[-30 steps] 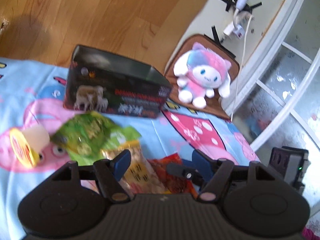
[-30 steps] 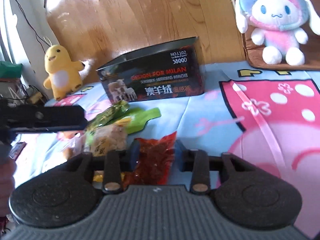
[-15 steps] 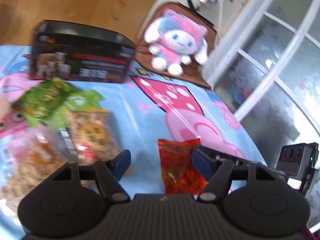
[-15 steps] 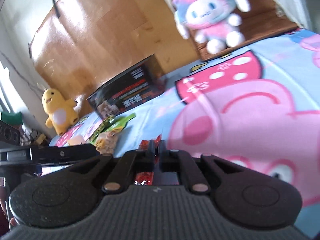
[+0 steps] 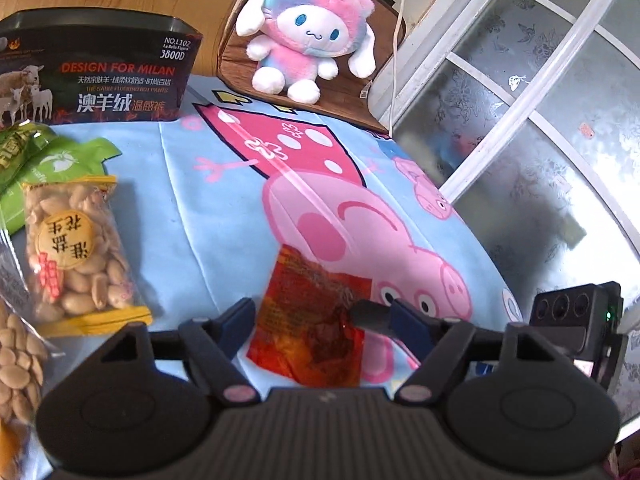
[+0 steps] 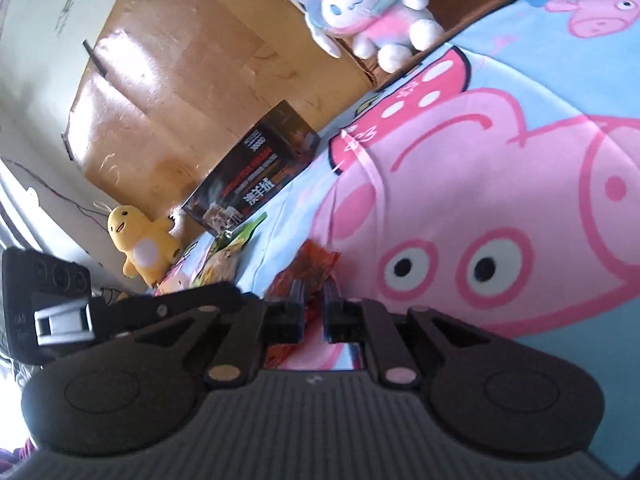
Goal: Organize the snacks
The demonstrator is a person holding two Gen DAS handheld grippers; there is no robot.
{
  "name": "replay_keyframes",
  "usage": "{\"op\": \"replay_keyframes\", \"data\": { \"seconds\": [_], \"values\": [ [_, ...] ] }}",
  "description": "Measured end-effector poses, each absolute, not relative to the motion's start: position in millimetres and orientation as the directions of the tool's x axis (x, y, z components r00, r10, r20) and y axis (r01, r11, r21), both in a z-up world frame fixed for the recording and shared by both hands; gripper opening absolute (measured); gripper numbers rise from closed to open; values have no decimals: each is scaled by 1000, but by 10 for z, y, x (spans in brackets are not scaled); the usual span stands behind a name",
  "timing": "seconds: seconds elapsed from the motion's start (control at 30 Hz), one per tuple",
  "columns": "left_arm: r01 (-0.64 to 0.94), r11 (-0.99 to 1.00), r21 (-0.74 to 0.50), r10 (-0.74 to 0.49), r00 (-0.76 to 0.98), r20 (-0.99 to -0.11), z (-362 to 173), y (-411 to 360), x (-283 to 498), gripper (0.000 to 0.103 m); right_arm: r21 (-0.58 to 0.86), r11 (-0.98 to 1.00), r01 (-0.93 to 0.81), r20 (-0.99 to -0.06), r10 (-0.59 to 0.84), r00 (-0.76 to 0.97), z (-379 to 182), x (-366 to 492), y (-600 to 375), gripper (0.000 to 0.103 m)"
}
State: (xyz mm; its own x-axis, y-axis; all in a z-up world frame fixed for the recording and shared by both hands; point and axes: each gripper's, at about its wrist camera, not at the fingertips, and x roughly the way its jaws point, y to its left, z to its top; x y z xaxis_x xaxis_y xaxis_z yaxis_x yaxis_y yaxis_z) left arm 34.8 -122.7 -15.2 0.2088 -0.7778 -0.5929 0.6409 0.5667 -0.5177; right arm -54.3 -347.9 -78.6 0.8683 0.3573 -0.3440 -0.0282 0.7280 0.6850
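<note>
Left wrist view sits low over the cartoon blanket (image 5: 208, 208), facing the black box (image 5: 96, 72) and pink plush (image 5: 308, 36). Right wrist view lies nearer the blanket (image 6: 500, 168), rolled sideways. Both share the red packet (image 5: 316, 320) (image 6: 308, 268), box (image 6: 256, 172) and plush (image 6: 368, 4).
</note>
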Motion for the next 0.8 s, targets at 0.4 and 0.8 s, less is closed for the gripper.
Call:
{"op": "replay_keyframes", "data": {
  "seconds": [0.4, 0.8],
  "values": [
    [562, 553, -615, -823, 255, -507, 82, -899, 605, 46, 708, 691, -148, -256, 446, 858, -512, -185, -3292, 13],
    [568, 600, -562, -799, 456, -392, 758, -525, 1402, 46, 696, 656, -292, -155, 535, 831, 166, 950, -3051, 12]
  ]
}}
